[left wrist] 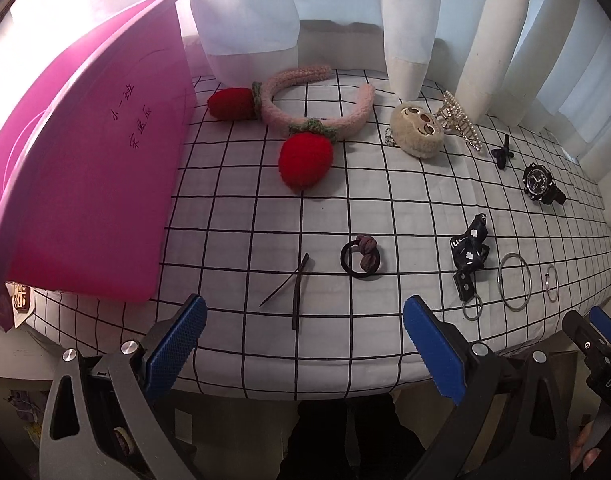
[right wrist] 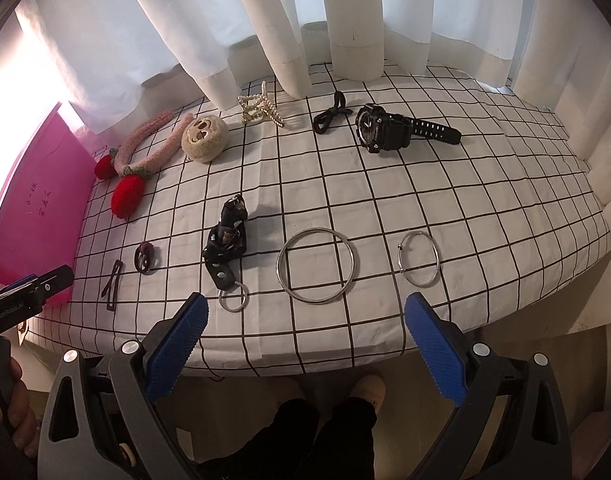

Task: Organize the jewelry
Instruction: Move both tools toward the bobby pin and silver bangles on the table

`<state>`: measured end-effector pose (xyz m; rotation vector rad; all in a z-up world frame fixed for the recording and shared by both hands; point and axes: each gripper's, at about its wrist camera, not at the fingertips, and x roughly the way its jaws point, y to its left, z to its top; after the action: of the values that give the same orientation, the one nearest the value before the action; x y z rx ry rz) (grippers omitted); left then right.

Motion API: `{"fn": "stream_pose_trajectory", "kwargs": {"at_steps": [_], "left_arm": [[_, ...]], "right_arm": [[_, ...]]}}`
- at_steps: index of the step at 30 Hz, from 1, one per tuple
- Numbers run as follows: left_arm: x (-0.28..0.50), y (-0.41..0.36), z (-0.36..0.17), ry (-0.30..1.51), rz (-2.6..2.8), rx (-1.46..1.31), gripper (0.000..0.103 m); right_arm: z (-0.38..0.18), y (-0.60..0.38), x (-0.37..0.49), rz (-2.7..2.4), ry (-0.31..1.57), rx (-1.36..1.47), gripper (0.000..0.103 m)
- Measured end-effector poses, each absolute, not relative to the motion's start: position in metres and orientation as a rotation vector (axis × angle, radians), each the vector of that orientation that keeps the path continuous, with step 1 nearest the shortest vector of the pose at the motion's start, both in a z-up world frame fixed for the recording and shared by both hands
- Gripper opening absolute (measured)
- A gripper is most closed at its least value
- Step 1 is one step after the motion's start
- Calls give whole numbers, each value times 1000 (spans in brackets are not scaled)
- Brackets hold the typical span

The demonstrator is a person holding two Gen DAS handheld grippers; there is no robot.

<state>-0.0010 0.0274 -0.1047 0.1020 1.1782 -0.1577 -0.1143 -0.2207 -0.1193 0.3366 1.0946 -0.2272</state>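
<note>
Accessories lie spread on a checked cloth (left wrist: pixel 265 208). A pink headband with red strawberries (left wrist: pixel 305 156), a plush face clip (left wrist: pixel 417 130), a pearl claw clip (right wrist: pixel 261 110), a black bow (right wrist: pixel 331 117) and a black watch (right wrist: pixel 385 128) lie at the back. A black hairpin (left wrist: pixel 295 290), a hair tie (left wrist: pixel 361 258), a black strap keychain (right wrist: pixel 227 240), a large silver bangle (right wrist: pixel 316 265) and a small bangle (right wrist: pixel 419 258) lie near the front. My left gripper (left wrist: pixel 305 348) and right gripper (right wrist: pixel 305 344) are open and empty at the front edge.
A pink open box lid (left wrist: pixel 85 168) stands at the left of the cloth. White curtains (right wrist: pixel 265 20) hang behind the table. The person's legs and feet (right wrist: pixel 337 420) show below the table's front edge.
</note>
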Motion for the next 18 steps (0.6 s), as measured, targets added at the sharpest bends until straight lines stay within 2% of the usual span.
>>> {"fn": "stream_pose_trajectory", "kwargs": {"at_steps": [7, 18], "left_arm": [[2, 30, -141, 1180, -142, 130, 97], [4, 69, -164, 1127, 6, 46, 97]], "right_arm": [[-154, -222, -102, -220, 1128, 305, 94], [-177, -236, -110, -172, 1117, 303, 94]]}}
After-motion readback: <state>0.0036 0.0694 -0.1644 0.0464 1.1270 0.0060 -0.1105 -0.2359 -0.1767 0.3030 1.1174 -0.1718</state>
